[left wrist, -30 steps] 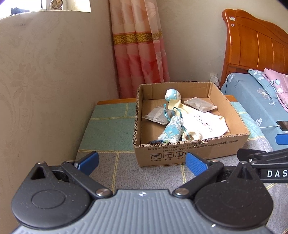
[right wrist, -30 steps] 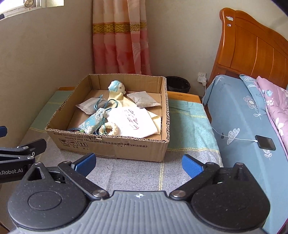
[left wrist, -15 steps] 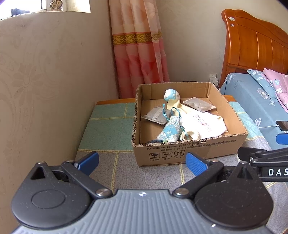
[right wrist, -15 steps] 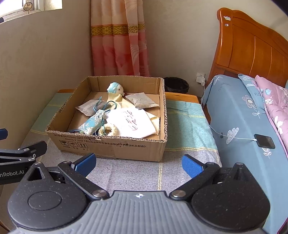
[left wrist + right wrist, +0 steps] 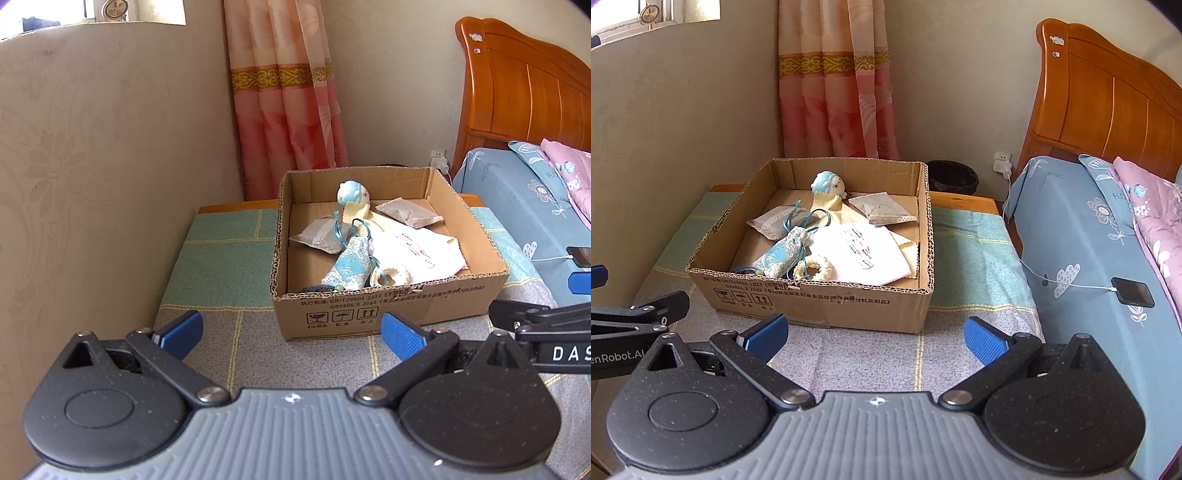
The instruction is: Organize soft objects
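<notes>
- A bedroom corner: a beige wall [image 5: 92, 166], a pink curtain [image 5: 284, 110] with a gold band, and a wooden headboard [image 5: 1108, 110] over a bed with a blue flowered sheet [image 5: 1071, 229] on the right.
- A low table under a green and grey checked cloth [image 5: 221, 258] stands between the wall and the bed.
- An open cardboard box [image 5: 820, 302] sits on the cloth, toward the back, with printed marks on its near wall.
- Inside the box lie the soft things: a small doll with a blue head [image 5: 827, 183] at the back, resting on a pale yellow cloth [image 5: 831, 206].
- Two grey sachets flank the doll, one on the left [image 5: 768, 225] and one on the right [image 5: 882, 210].
- A blue patterned pouch [image 5: 781, 254] with a teal cord lies tilted near the front of the box, just beside a cream fuzzy ring [image 5: 812, 267].
- A white folded cloth [image 5: 864, 254] with small red print covers the right-front part of the box floor, touching the ring.
- The left gripper [image 5: 291, 330] hangs over the grey cloth in front of the box, its blue pads spread wide and holding nothing.
- The right gripper [image 5: 873, 334] hangs beside it, also in front of the box, jaws wide apart and empty.
- A black phone [image 5: 1132, 291] on a white cable lies on the bed sheet.
- A dark bin [image 5: 953, 177] stands on the floor behind the table, near a wall socket [image 5: 1003, 162].
</notes>
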Tool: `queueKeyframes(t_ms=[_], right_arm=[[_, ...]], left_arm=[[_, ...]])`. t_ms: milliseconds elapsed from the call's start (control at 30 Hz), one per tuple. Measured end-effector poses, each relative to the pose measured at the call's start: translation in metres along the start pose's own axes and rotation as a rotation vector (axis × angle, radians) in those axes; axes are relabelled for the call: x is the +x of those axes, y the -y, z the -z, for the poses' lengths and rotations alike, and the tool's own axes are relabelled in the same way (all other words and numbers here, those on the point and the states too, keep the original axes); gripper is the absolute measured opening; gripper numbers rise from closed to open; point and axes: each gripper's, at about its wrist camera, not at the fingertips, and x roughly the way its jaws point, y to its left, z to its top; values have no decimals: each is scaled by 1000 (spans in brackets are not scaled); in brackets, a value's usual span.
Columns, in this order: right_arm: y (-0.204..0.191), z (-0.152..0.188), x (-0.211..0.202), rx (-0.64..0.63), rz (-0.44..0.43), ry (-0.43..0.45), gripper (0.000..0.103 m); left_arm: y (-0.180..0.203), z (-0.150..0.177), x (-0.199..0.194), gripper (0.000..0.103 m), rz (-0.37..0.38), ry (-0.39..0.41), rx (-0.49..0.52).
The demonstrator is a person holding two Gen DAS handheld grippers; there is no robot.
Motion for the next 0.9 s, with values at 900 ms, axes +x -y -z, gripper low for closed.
queueKeyframes(t_ms=[900], right_arm=[[-1, 1, -2, -3, 0, 4, 103]], left_arm=[[2, 0, -2, 102, -1, 1, 4]])
